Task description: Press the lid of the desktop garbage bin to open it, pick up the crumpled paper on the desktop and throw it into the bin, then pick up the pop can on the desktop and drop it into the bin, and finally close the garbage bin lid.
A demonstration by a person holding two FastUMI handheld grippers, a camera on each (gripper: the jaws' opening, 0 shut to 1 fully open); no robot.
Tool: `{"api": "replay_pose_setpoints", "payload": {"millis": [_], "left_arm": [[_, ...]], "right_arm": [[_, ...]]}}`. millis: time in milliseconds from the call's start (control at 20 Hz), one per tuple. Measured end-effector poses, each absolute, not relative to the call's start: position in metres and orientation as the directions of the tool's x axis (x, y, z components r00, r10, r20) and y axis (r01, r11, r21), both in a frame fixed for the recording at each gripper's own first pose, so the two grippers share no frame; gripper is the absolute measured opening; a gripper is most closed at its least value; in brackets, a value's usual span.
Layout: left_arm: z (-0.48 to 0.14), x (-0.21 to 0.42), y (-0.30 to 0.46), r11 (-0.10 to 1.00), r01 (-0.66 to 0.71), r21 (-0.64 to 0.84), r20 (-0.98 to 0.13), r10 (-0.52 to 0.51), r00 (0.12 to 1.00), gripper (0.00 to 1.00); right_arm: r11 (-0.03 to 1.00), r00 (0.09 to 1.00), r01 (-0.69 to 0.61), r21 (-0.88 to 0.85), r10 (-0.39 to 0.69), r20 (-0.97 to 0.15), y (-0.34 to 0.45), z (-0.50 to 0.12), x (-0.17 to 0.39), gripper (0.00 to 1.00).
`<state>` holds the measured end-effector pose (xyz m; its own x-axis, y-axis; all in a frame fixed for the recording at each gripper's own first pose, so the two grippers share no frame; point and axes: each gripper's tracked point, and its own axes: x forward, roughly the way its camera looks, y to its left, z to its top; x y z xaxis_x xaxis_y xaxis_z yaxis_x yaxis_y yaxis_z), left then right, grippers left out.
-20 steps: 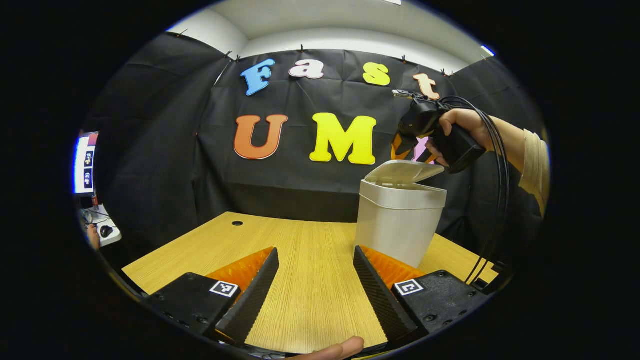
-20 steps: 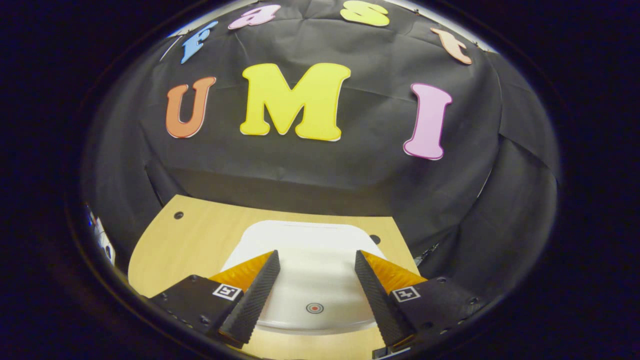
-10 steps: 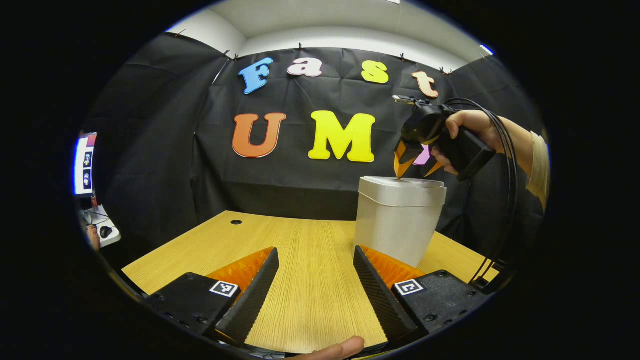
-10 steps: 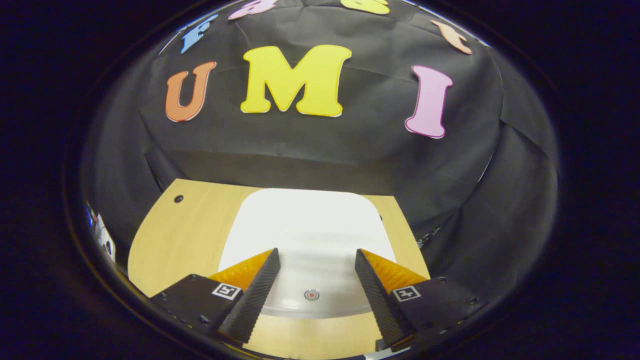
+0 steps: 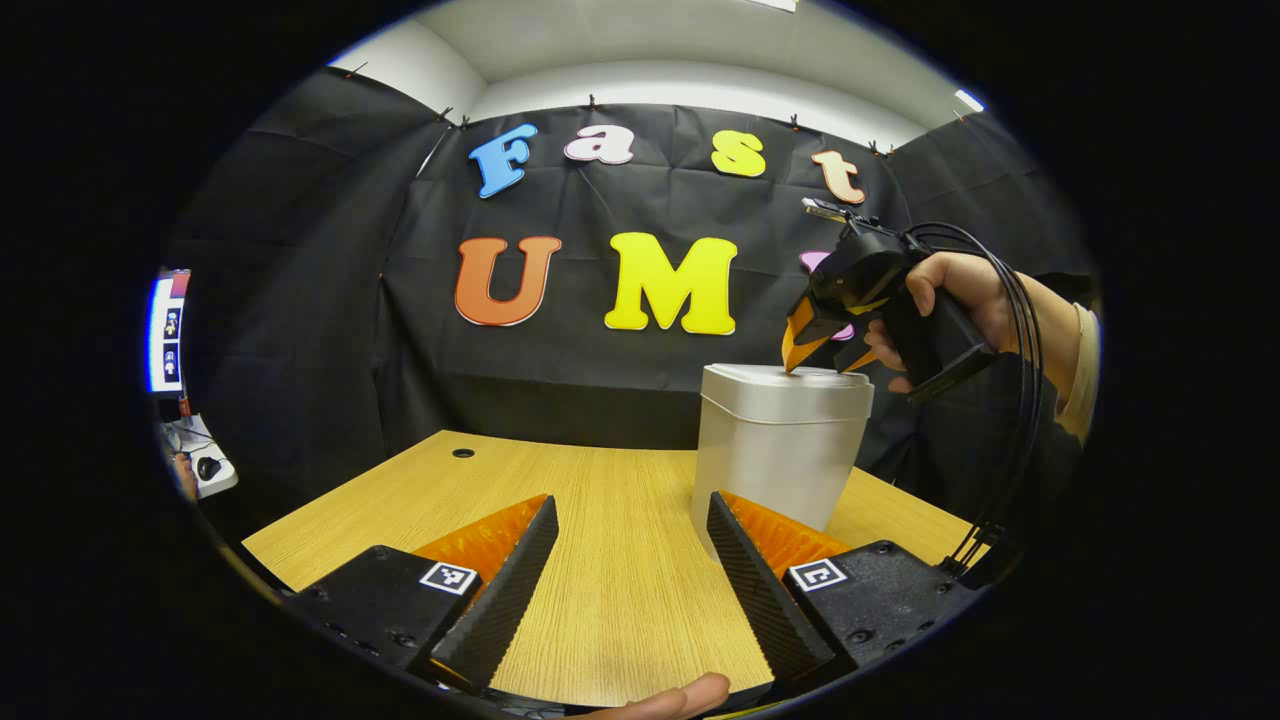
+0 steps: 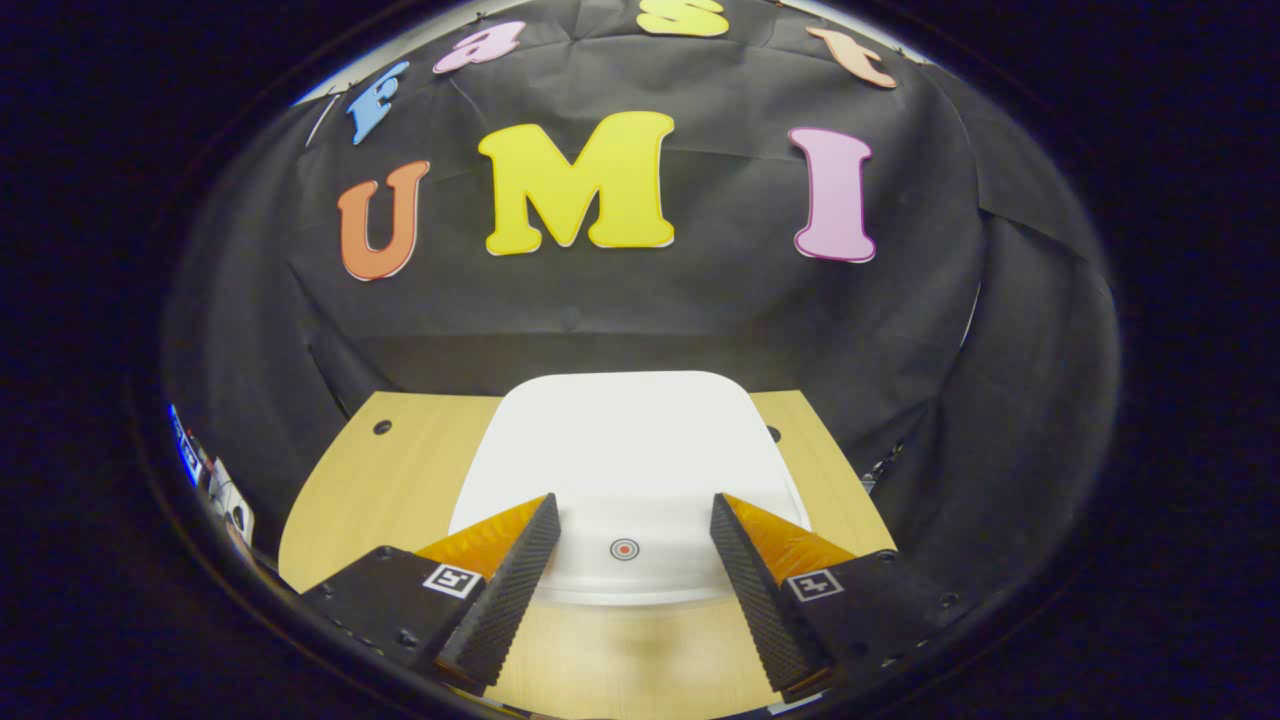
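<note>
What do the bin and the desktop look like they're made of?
Garbage bin: probably plastic, with a smooth satin off-white body; its lid is seamless with rounded corners. Desktop: light wood-look surface with straight printed-looking grain and a matte finish, likely laminate rather than solid wood.

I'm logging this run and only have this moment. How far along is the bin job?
It looks near its end. The bin has its lid flat and shut, and no paper or can lies on the visible desktop, so they are presumably inside. The right gripper, open, is at the lid's top, perhaps finishing the press. The left gripper is open, holding nothing. Nothing else appears left.
</note>
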<state>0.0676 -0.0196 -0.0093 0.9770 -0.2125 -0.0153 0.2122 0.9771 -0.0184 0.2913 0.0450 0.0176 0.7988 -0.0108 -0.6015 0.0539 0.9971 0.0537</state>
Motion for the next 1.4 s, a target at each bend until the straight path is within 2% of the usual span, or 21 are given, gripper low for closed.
{"api": "replay_pose_setpoints", "payload": {"millis": [100, 150, 200, 250, 350, 450, 500, 850, 1050, 1100, 1200, 1400], "left_arm": [[-0.011, 0.068, -0.022, 0.976, 0.217, -0.014, -0.02, -0.217, 0.976, 0.97], [-0.012, 0.069, -0.022, 0.976, 0.217, -0.016, -0.025, -0.218, 0.976, 0.97], [-0.014, 0.07, -0.021, 0.977, 0.215, -0.018, -0.029, -0.215, 0.976, 0.97], [-0.014, 0.07, -0.02, 0.977, 0.211, -0.02, -0.032, -0.211, 0.977, 0.97], [-0.015, 0.071, -0.019, 0.978, 0.208, -0.026, -0.035, -0.209, 0.977, 0.97], [-0.013, 0.068, -0.022, 0.977, 0.212, -0.023, -0.034, -0.213, 0.977, 0.97], [-0.012, 0.069, -0.023, 0.976, 0.216, -0.018, -0.029, -0.216, 0.976, 0.97], [-0.016, 0.069, -0.025, 0.975, 0.22, 0.024, -0.033, -0.219, 0.975, 0.97], [-0.021, 0.073, -0.018, 0.978, 0.207, 0.009, -0.046, -0.206, 0.978, 0.97], [-0.02, 0.075, -0.017, 0.979, 0.204, 0.004, -0.048, -0.203, 0.978, 0.97], [-0.021, 0.073, -0.016, 0.98, 0.2, -0.001, -0.048, -0.2, 0.979, 0.97], [-0.02, 0.075, -0.013, 0.981, 0.195, 0.01, -0.044, -0.194, 0.98, 0.97]], "right_arm": [[0.998, 0.817, 0.038, 0.052, -0.001, -0.576, 0.044, 0.016, 0.291, 0.95], [0.998, 0.825, 0.034, 0.052, 0.001, -0.565, 0.044, 0.013, 0.291, 1.0], [0.999, 0.837, 0.029, 0.043, -0.001, -0.547, 0.044, 0.011, 0.292, 0.95], [0.999, 0.846, 0.025, 0.044, 0.003, -0.532, 0.044, 0.01, 0.293, 1.0], [0.997, 0.865, 0.019, 0.071, 0.019, -0.501, 0.045, 0.007, 0.294, 0.97], [0.997, 0.887, 0.02, 0.075, 0.017, -0.462, 0.043, 0.006, 0.296, 1.0], [0.998, 0.901, 0.021, 0.062, 0.008, -0.434, 0.044, 0.01, 0.296, 0.96], [0.997, 0.957, 0.042, 0.057, -0.024, -0.289, 0.045, 0.014, 0.292, 0.96], [0.998, 0.976, 0.057, -0.005, -0.057, -0.212, 0.044, 0.021, 0.27, 0.96], [0.999, 0.979, 0.047, -0.013, -0.049, -0.196, 0.047, 0.022, 0.263, 0.97], [1.0, 0.982, 0.017, -0.015, -0.02, -0.187, 0.054, 0.017, 0.244, 0.93], [0.998, 0.987, -0.007, -0.058, -0.002, -0.161, 0.048, 0.004, 0.207, 0.95]]}}
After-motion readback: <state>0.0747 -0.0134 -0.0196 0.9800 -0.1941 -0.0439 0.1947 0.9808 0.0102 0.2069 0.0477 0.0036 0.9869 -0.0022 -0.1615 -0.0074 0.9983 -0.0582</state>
